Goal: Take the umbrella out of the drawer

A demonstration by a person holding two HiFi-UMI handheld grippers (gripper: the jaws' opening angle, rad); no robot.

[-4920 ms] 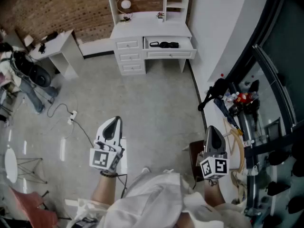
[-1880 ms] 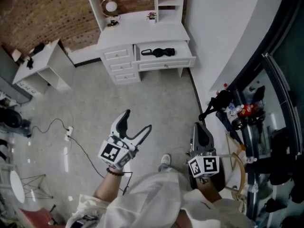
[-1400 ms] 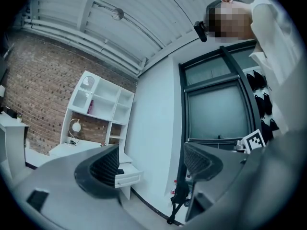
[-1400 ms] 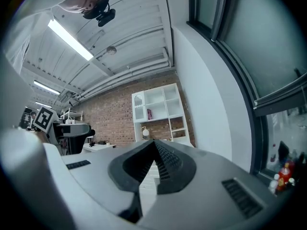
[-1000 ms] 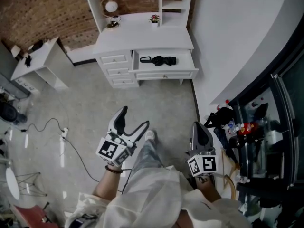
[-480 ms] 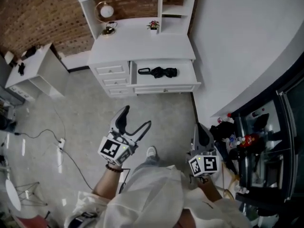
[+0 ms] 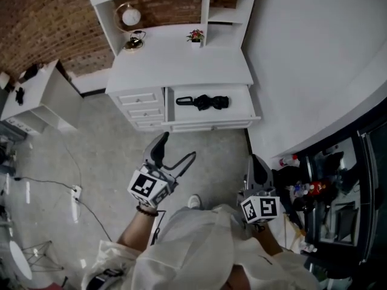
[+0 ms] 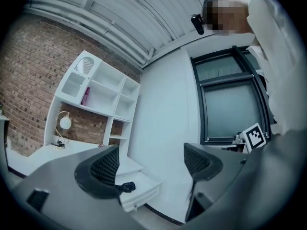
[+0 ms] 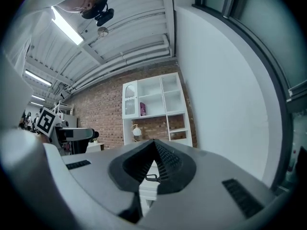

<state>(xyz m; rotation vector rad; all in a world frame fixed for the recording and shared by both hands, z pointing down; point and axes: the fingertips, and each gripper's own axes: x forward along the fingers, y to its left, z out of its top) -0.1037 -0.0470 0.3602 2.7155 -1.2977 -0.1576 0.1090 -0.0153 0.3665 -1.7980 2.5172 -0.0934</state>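
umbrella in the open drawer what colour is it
Black. The folded umbrella lying in the open white drawer shows best in the head view.

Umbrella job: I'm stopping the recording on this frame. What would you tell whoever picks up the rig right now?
Left hand-held gripper: open, empty, held above the floor short of the desk.
Right hand-held gripper: jaws together, holding nothing, low at the person's side.
Umbrella: folded, black, lying in the open drawer, untouched.
Done: drawer is out, umbrella exposed.
Left: close the gap to the desk, grip the umbrella, probably with the open left one, and lift it clear.
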